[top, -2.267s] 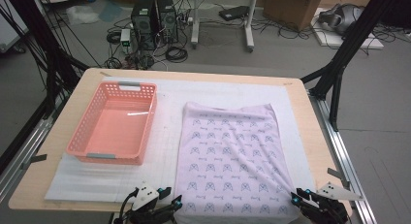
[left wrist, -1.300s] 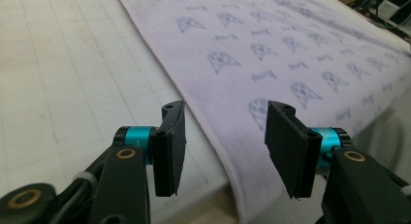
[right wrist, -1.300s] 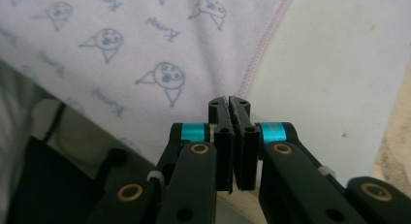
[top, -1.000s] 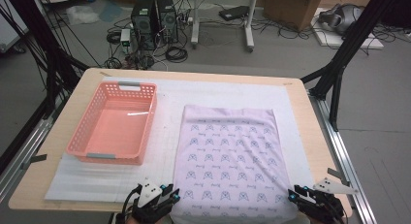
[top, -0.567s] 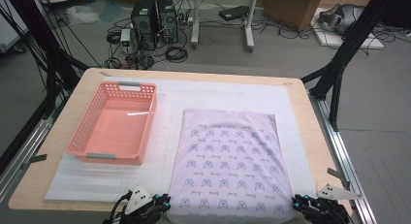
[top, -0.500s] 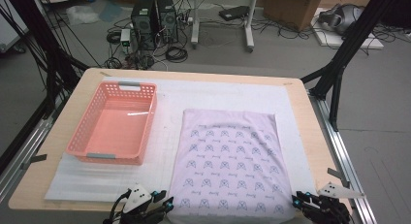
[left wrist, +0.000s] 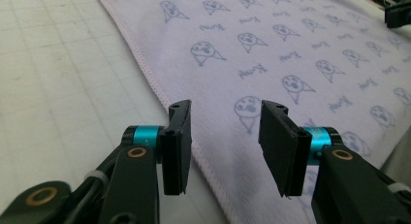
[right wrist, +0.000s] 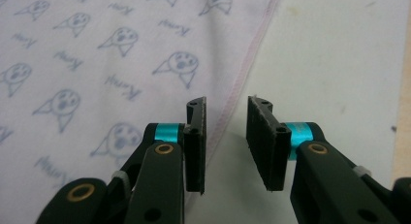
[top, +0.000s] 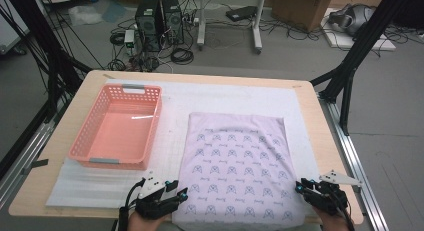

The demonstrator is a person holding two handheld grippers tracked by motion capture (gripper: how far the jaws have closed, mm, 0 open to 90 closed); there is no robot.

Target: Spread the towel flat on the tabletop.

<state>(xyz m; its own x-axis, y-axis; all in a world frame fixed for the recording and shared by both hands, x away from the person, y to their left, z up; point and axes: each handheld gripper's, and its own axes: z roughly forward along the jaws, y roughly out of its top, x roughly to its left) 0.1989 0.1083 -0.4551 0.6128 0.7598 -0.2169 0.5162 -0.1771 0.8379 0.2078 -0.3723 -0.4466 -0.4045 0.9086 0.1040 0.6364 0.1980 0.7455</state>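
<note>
Since the earlier high views the cloth [top: 239, 168] has been drawn toward the near edge and its far end has settled from a bunched, rounded line into a flatter, squarer one, while both grippers have stayed at the near corners. It now lies spread on the white mat [top: 100, 186] covering the counter [top: 312, 108], to the right of the pink basket [top: 117, 126] and apart from it. The left gripper [left wrist: 224, 132] has its fingers [left wrist: 177, 146] apart, straddling the stitched left hem near the corner; the right gripper [right wrist: 226, 136] likewise holds its fingers apart over the right hem, one above the cloth and one above the bare mat. Nothing is pinched yet. To do this well, I judge each gripper should come down so the hem sits well between the fingers, not just at their tips, and both should close at matching points near the corners. Then both should lift together, so the cloth rises evenly rather than skewing or dragging.
</note>
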